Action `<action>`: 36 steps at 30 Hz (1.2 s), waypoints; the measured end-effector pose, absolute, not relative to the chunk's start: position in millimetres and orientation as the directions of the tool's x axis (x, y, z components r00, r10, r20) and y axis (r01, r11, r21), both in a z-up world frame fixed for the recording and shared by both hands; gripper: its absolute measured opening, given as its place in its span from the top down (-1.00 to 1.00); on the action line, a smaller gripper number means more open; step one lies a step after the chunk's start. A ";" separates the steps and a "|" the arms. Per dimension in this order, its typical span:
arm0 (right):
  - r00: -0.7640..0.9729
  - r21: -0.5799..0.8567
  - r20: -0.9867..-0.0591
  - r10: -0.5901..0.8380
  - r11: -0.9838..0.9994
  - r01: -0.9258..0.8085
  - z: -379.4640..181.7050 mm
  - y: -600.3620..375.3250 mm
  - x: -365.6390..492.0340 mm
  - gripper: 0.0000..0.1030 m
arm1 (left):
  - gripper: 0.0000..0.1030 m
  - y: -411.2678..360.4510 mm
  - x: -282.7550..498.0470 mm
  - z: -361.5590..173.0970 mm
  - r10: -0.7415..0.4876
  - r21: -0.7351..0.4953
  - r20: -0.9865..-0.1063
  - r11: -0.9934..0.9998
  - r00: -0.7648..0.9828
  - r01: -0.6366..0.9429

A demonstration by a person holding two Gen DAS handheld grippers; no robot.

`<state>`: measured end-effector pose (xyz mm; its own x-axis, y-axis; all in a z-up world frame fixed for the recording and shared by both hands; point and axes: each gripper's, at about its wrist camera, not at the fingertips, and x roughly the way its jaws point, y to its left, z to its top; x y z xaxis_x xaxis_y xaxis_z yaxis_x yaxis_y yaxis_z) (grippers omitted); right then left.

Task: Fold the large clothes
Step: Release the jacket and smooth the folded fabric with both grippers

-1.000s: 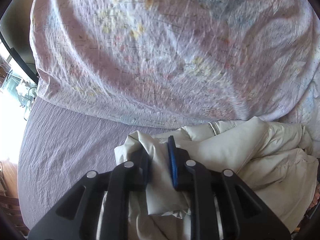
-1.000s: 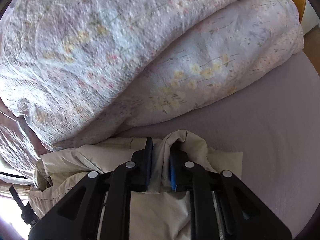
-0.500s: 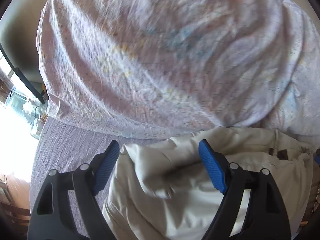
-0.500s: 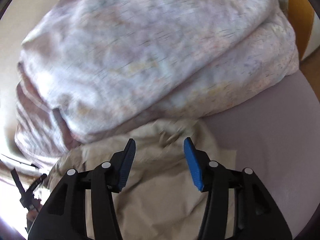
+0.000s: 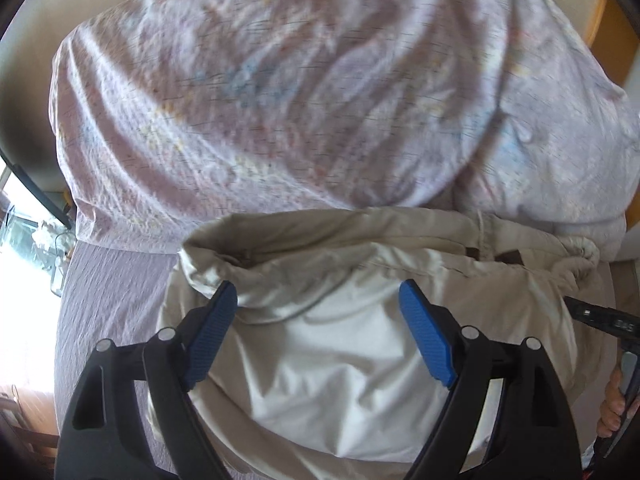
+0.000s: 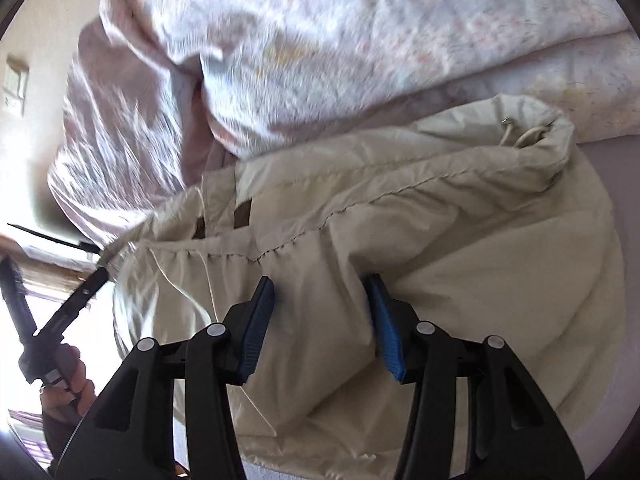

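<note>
A flowered duvet (image 5: 280, 92) fills the upper frame, lying on the purple bed sheet (image 5: 108, 292). The beige jacket (image 5: 340, 344) lies at lower centre, against it. The left tool (image 5: 318, 320) is opening, holding nothing. The right tool (image 6: 320, 312) is closing, jacket fabric between its pads, not clamped.

Rumpled floral duvet (image 5: 280, 100) heaped on a mauve fitted sheet (image 5: 108, 300), cream wall (image 6: 44, 20) with a light switch (image 6: 16, 80) behind, bright window (image 5: 24, 240) at the left.
</note>
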<state>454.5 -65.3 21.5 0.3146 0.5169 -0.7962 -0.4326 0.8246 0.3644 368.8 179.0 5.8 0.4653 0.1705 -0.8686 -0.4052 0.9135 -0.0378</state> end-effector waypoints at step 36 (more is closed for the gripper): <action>0.480 0.335 -0.742 0.467 0.880 -0.337 16.3 -81.4 493.3 0.19 | -0.73 161.8 376.9 -65.0 0.107 -0.057 -0.911 0.924 0.398 -0.378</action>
<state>493.3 -81.4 16.3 0.4803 0.4670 -0.7424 -0.3371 0.8797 0.3353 376.9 161.8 -65.0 0.3982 0.1073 -0.9110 -0.3784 0.9239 -0.0566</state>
